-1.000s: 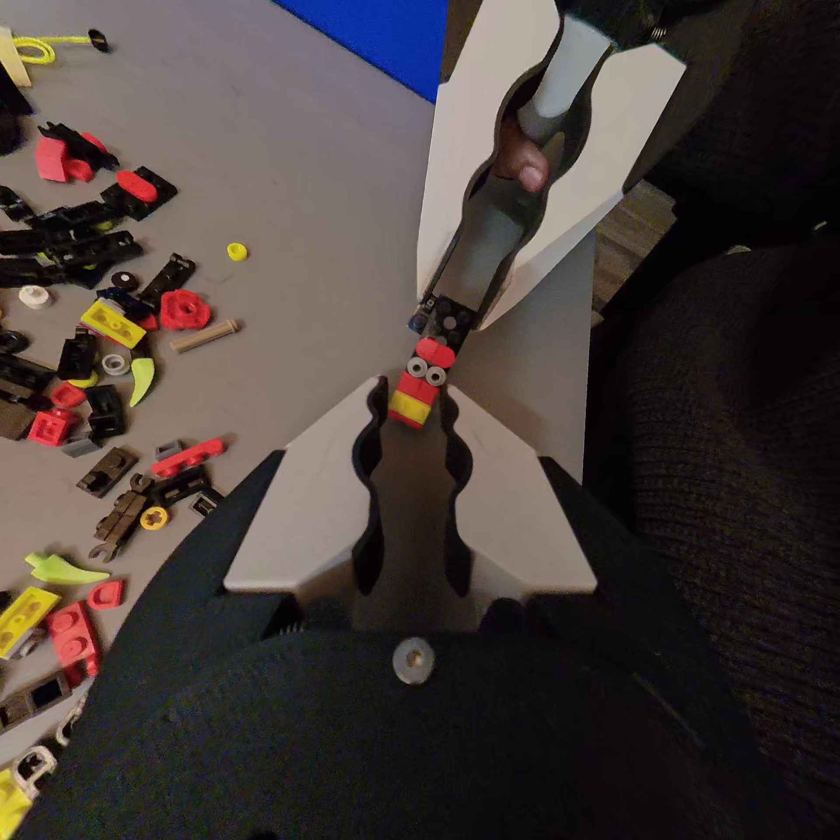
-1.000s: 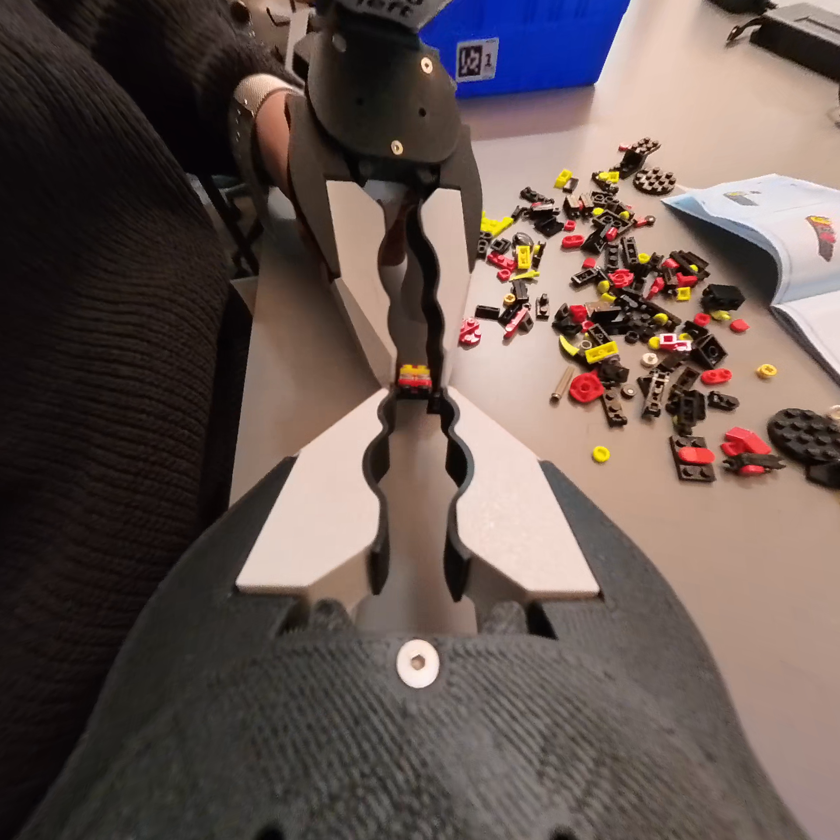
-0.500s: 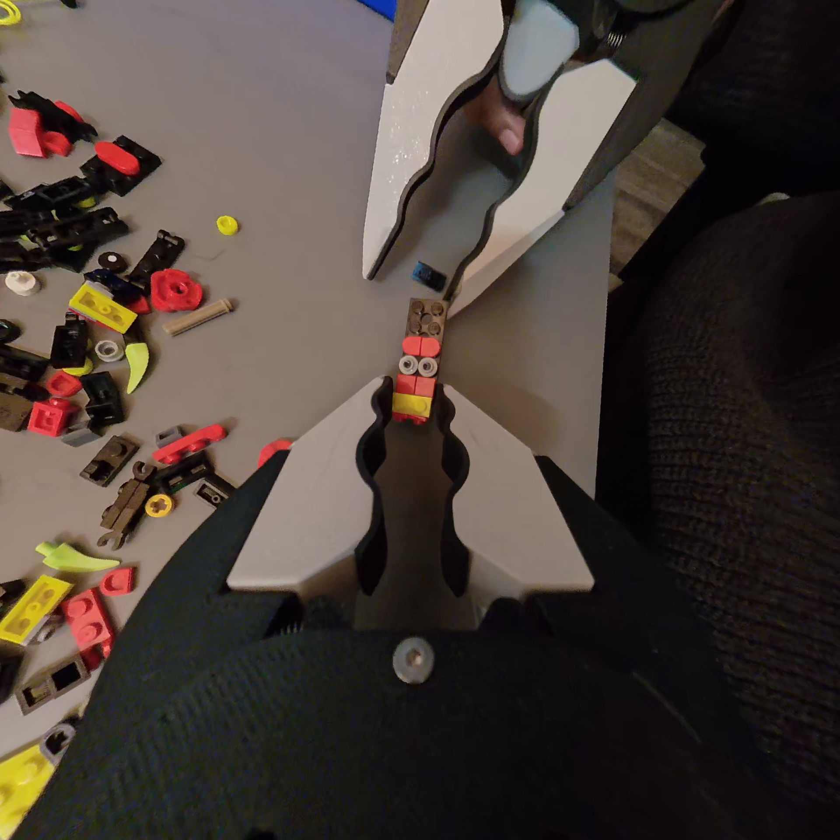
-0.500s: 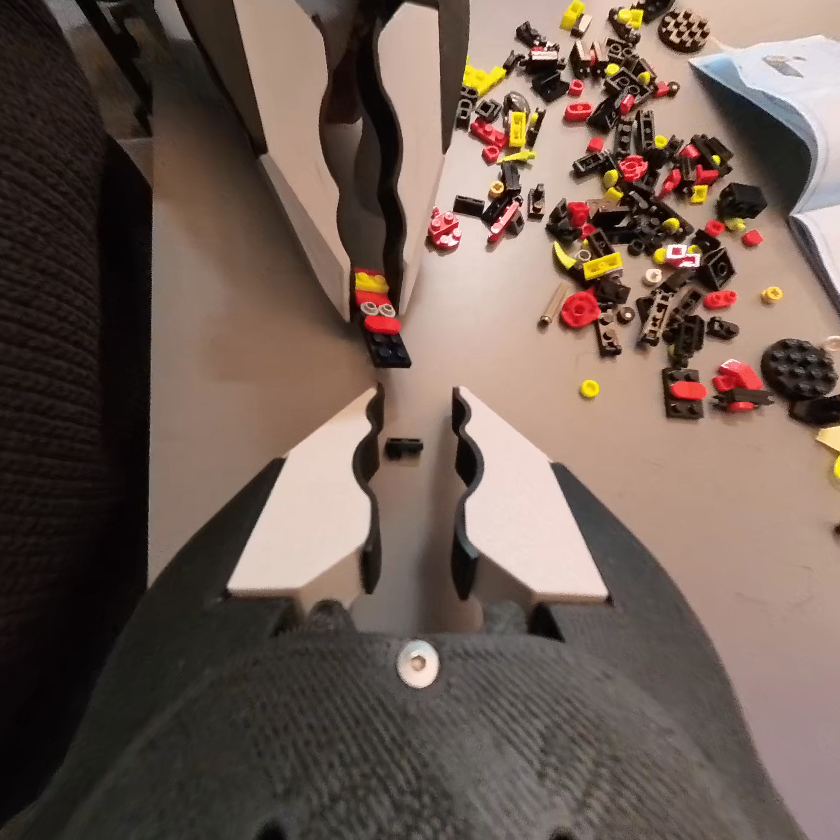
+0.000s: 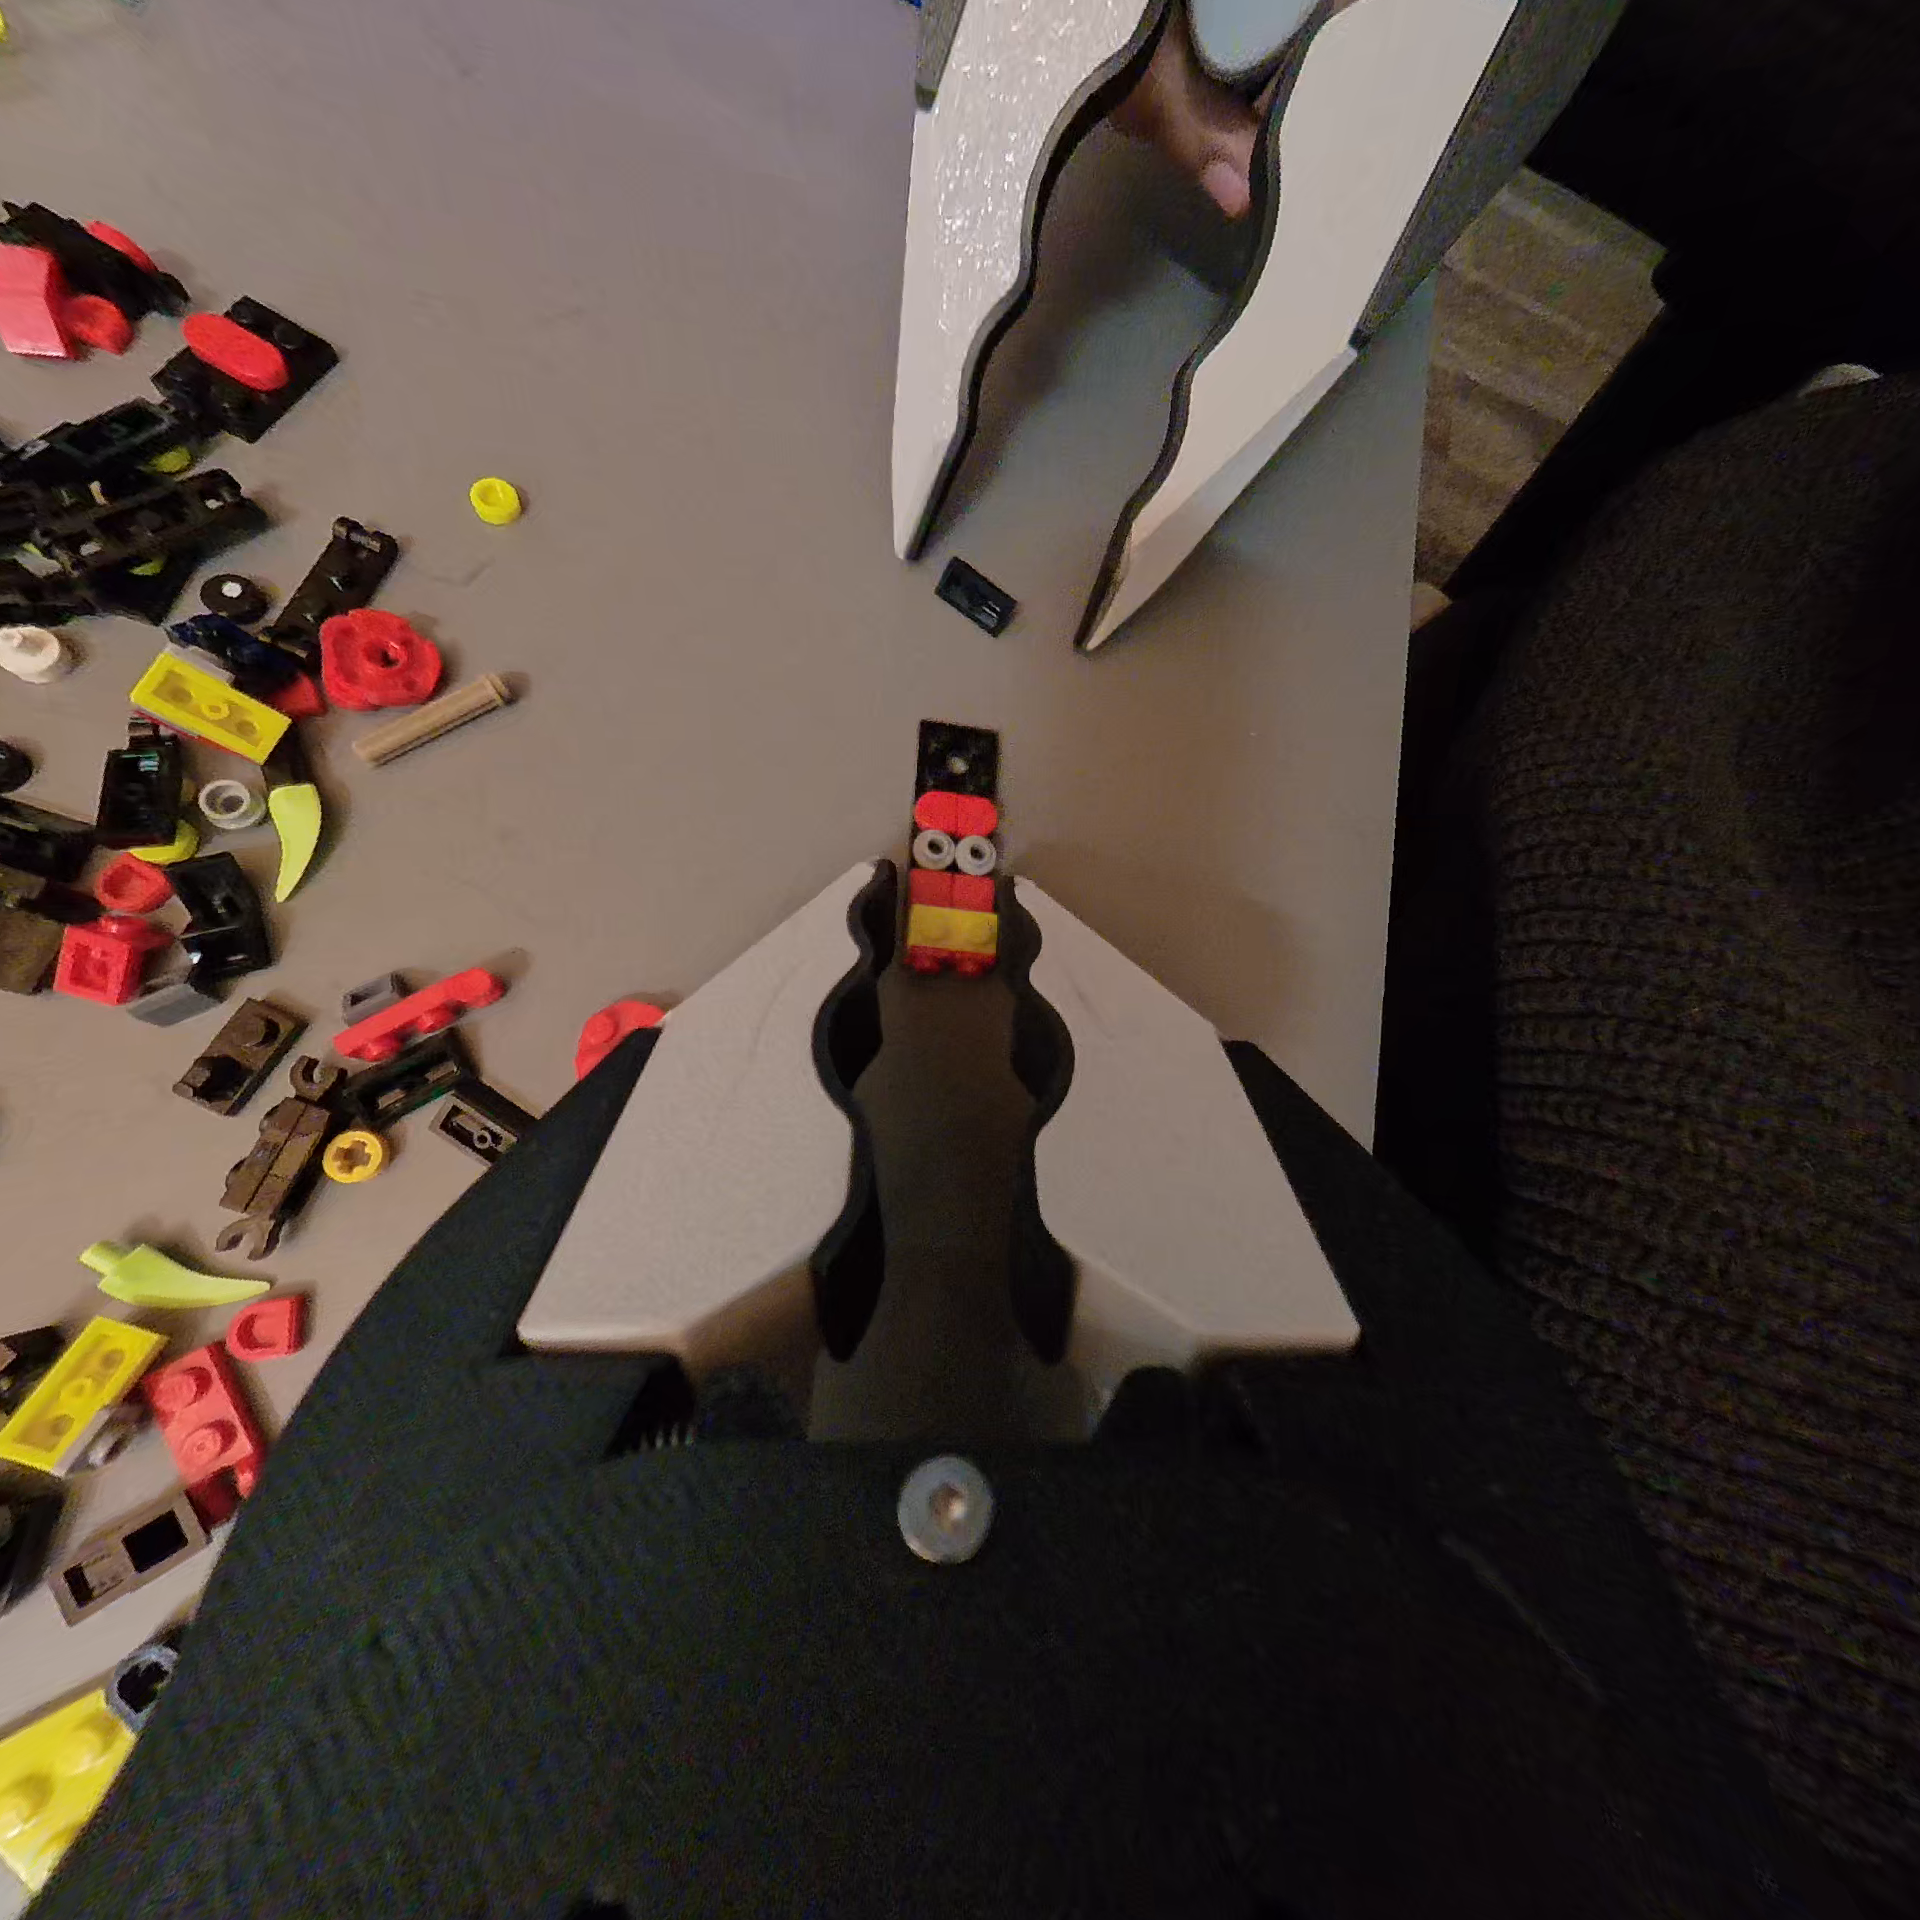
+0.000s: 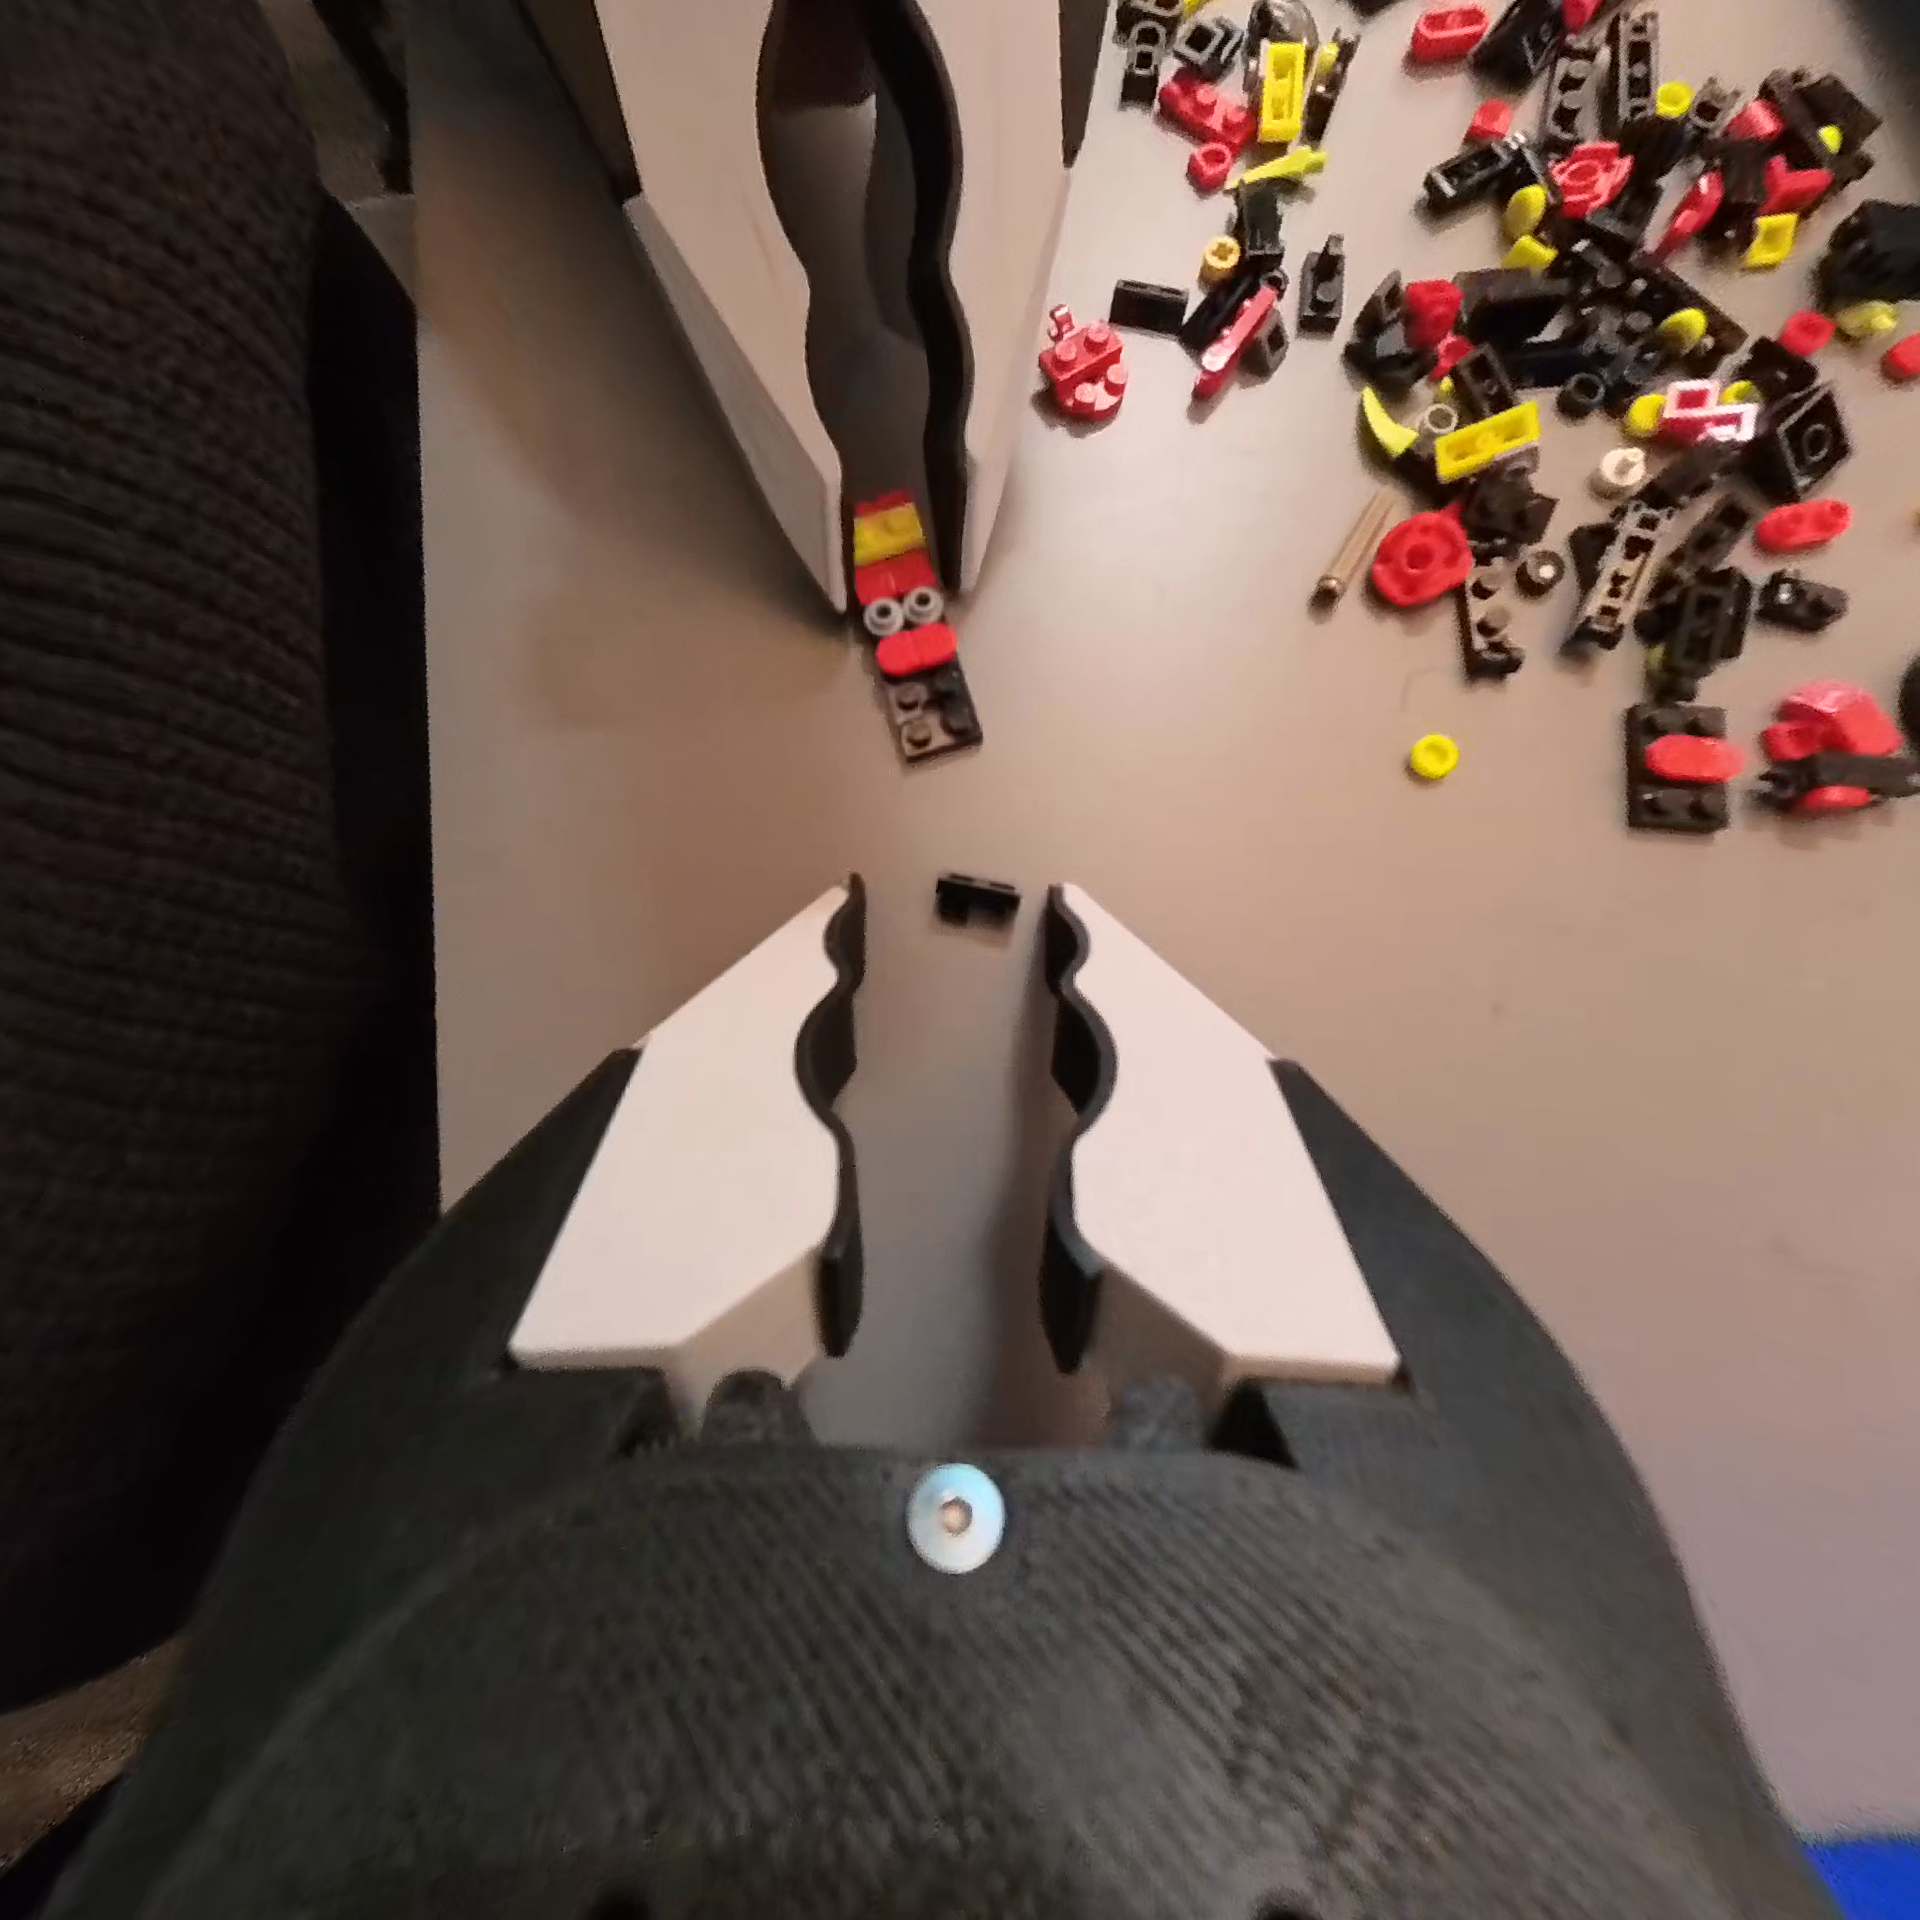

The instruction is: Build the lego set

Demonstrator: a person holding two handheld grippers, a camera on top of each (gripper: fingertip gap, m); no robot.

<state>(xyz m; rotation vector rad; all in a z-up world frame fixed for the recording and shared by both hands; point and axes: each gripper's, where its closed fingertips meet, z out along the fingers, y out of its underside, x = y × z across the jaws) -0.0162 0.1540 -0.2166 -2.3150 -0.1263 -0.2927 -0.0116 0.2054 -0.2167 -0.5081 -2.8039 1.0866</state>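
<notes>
My left gripper [image 5: 954, 881] is shut on a small assembly [image 5: 954, 868]: a black plate carrying red and yellow bricks and two grey studs, held low over the grey table. It also shows in the right wrist view [image 6: 911, 634], clamped in the left gripper [image 6: 899, 603]. A small black piece [image 5: 974, 595] lies loose on the table between the fingertips of my right gripper [image 5: 997, 601]. In the right wrist view the black piece [image 6: 975, 900] sits between the open tips of my right gripper [image 6: 951, 894], touching neither.
Loose red, black and yellow bricks [image 5: 208, 727] are scattered over the left of the table [image 5: 675, 312]; in the right wrist view the pile [image 6: 1558, 364] lies upper right. The table edge [image 5: 1397, 831] and a person's dark knit sleeve [image 5: 1714, 1039] are at the right. Spacing between my two grippers at the tips: around 6 cm.
My right gripper opened, let the small black piece fall to the table and drew back from the assembly. My left gripper lowered the assembly and keeps hold of it.
</notes>
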